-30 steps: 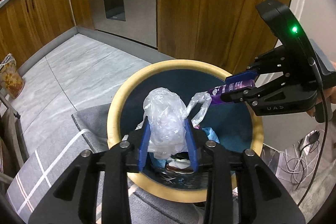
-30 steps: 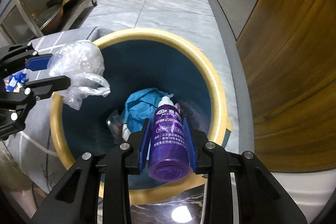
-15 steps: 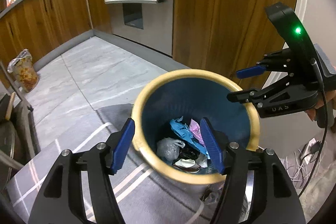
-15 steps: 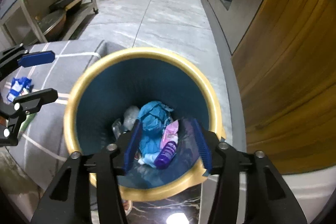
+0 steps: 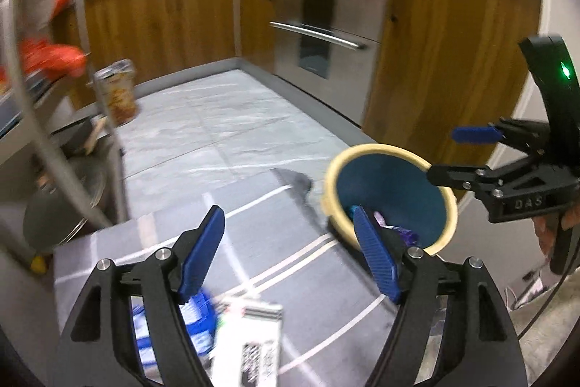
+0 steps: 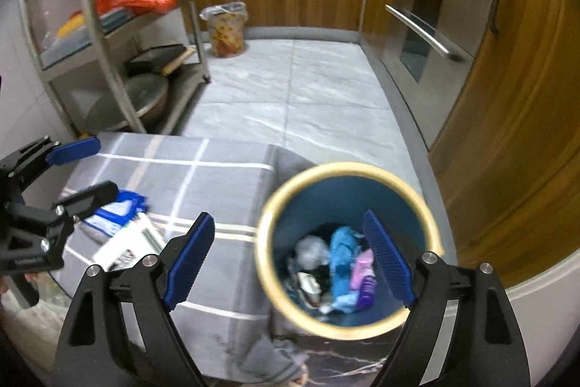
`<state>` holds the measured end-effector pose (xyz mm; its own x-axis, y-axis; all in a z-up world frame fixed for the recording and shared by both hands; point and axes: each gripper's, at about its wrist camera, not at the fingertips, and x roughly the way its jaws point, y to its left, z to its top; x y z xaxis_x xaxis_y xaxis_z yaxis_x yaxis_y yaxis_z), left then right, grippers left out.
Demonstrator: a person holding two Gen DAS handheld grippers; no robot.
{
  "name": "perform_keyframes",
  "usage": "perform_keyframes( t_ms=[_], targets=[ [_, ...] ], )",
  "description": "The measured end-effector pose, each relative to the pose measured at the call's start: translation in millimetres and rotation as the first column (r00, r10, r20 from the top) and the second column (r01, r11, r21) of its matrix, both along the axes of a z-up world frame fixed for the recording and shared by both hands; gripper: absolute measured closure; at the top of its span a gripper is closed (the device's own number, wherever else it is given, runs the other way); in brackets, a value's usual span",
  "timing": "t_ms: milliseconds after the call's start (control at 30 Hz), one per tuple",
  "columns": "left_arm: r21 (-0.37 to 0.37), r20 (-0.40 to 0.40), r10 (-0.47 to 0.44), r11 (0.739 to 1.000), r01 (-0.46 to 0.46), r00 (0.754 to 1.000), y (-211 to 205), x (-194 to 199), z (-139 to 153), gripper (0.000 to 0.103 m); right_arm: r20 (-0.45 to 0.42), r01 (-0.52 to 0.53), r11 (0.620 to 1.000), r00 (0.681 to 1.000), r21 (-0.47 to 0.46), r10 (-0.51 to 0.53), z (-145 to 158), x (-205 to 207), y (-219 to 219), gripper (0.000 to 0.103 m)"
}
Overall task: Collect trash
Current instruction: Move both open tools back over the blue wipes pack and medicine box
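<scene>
A blue bin with a yellow rim [image 6: 431, 213] [image 5: 335, 169] stands on the floor and holds a purple bottle [image 6: 364, 292], a clear plastic bag [image 6: 308, 249] and blue and pink scraps. My right gripper [image 6: 290, 256] is open and empty above the bin's left rim. My left gripper [image 5: 286, 249] is open and empty over the grey checked mat [image 5: 275, 263], left of the bin. A white carton [image 5: 250, 340] [image 6: 127, 245] and a blue-and-white wrapper [image 5: 195, 318] [image 6: 116, 209] lie on the mat below the left gripper.
A steel shelf rack [image 6: 108, 35] with pots and orange bags stands at the left. Wooden cabinets and an oven [image 6: 427, 35] line the back and right. A bagged snack container [image 6: 226, 28] sits on the tiled floor by the cabinets.
Both grippers let go of their loads, the plastic bag and the purple bottle, which now lie in the bin. Both have since risen and swung left; the left one now hangs over the mat.
</scene>
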<state>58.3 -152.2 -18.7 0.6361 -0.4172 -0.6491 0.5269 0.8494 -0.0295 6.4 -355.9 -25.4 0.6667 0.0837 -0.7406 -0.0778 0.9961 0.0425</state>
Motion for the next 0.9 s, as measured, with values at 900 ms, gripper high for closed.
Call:
perform_keyframes(
  t_ms=[900],
  targets=[
    [0.143, -0.137, 0.469, 0.881, -0.451, 0.873, 210.6, 13.2, -87.7, 0.028, -0.34, 0.15, 0.976, 0.936, 0.158, -0.089, -126.4, 15.2, 182.8, 0.011]
  ],
)
